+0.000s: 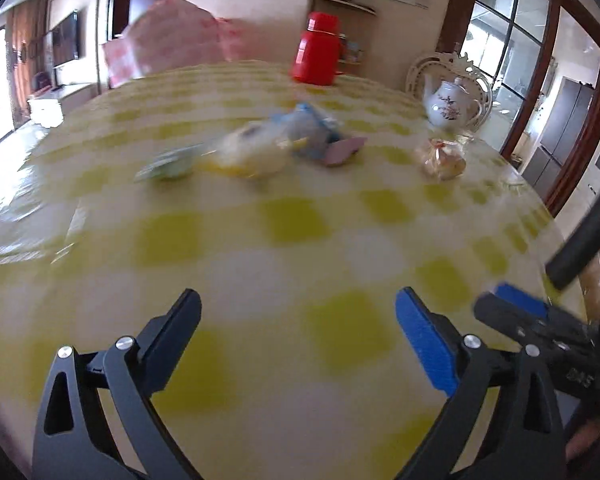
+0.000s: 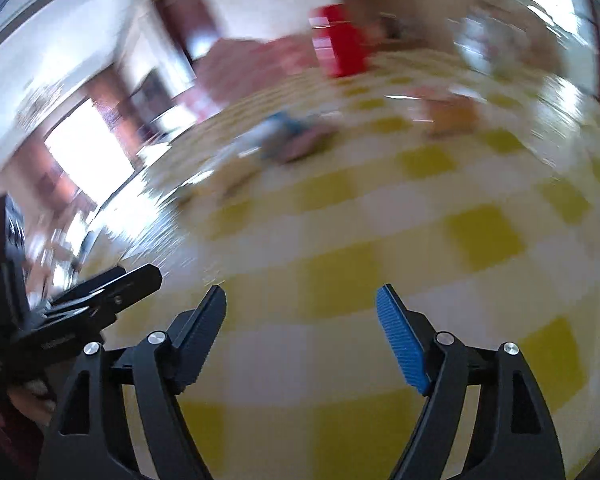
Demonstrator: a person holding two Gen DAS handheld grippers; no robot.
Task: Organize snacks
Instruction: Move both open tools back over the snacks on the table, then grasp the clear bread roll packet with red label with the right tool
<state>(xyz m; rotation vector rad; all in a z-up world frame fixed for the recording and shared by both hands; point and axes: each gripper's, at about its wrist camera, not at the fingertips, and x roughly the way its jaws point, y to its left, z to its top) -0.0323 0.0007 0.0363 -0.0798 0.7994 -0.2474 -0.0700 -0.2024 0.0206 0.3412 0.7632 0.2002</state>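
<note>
Both grippers empty and spread wide, snacks in a loose pile mid-table, nothing held.

Left wrist view: left gripper (image 1: 298,318) gapes over bare checked tablecloth (image 1: 292,216); snack pile (image 1: 256,146) at 12 o'clock, lone wrapped snack (image 1: 444,158) at 1 o'clock, near the teapot (image 1: 452,104); red flask (image 1: 318,48) behind. Right wrist view, heavily blurred: right gripper (image 2: 300,312) also wide apart, empty; pile (image 2: 288,136) at 12 o'clock. Wrappers look light, soft, crinkly, likely slippery; probably best pinched at a sealed end, gently.

free: bare desk (image 1: 300,240) lower centre | blocked: snack pile (image 1: 252,148) mid-frame, red flask (image 1: 318,48) upper centre, teapot (image 1: 450,104) upper right
</note>
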